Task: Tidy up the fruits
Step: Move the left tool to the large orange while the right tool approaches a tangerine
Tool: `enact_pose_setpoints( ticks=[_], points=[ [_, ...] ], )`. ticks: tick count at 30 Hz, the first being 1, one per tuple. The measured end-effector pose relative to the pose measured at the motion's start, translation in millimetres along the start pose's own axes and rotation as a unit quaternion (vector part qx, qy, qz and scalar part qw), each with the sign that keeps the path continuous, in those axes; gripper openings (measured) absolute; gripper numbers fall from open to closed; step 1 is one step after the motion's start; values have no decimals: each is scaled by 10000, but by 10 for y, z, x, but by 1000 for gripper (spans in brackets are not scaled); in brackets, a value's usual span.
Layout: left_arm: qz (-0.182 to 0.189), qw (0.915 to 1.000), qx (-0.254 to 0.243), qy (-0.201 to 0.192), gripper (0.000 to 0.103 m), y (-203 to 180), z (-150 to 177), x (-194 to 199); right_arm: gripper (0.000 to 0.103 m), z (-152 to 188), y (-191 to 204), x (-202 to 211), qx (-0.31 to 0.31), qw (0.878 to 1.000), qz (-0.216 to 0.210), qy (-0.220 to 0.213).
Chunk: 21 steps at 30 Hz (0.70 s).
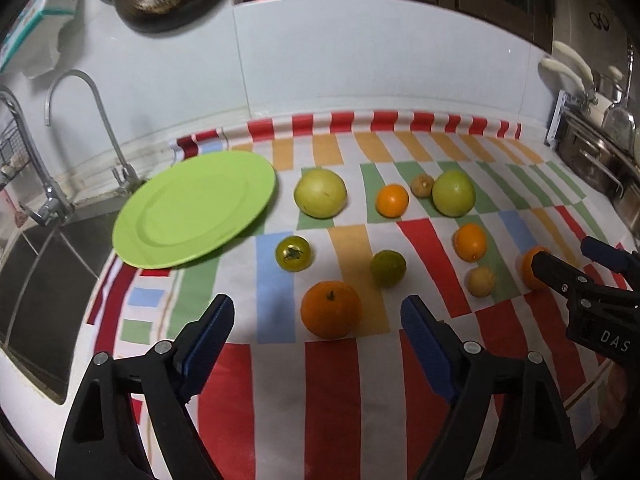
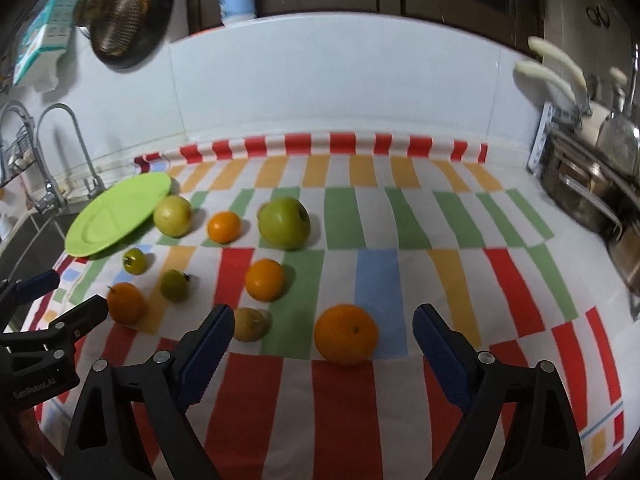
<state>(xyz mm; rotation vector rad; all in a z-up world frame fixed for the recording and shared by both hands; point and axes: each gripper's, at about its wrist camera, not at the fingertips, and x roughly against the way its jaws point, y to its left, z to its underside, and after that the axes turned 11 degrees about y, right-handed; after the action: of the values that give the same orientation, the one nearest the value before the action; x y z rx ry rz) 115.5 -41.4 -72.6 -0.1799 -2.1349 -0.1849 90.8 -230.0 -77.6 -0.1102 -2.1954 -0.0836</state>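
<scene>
A lime green plate (image 1: 192,208) lies at the left of the striped cloth, next to the sink; it also shows in the right wrist view (image 2: 116,216). Several oranges, green apples and small green and yellowish fruits are scattered on the cloth. My left gripper (image 1: 320,320) is open and empty, with an orange (image 1: 331,309) between its fingers, not touching. My right gripper (image 2: 324,330) is open and empty, with another orange (image 2: 346,334) between its fingers. A yellowish small fruit (image 2: 251,323) lies behind its left finger.
A sink (image 1: 40,280) with taps (image 1: 56,200) is at the left. Metal pots (image 2: 584,196) and a rack stand at the right. The white tiled wall (image 2: 320,92) runs behind the counter. Each gripper shows at the edge of the other's view.
</scene>
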Motion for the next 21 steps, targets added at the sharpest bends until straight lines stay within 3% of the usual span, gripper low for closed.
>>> enact_pose_setpoints(
  ticks=[13, 21],
  points=[
    [104, 9986, -69, 519, 66, -26, -27, -365, 75, 76, -98, -392, -269, 9977, -27, 620],
    [99, 9983, -127, 559, 47, -30, -55, -448, 61, 86, -95, -480, -249, 9972, -25, 709]
  ],
)
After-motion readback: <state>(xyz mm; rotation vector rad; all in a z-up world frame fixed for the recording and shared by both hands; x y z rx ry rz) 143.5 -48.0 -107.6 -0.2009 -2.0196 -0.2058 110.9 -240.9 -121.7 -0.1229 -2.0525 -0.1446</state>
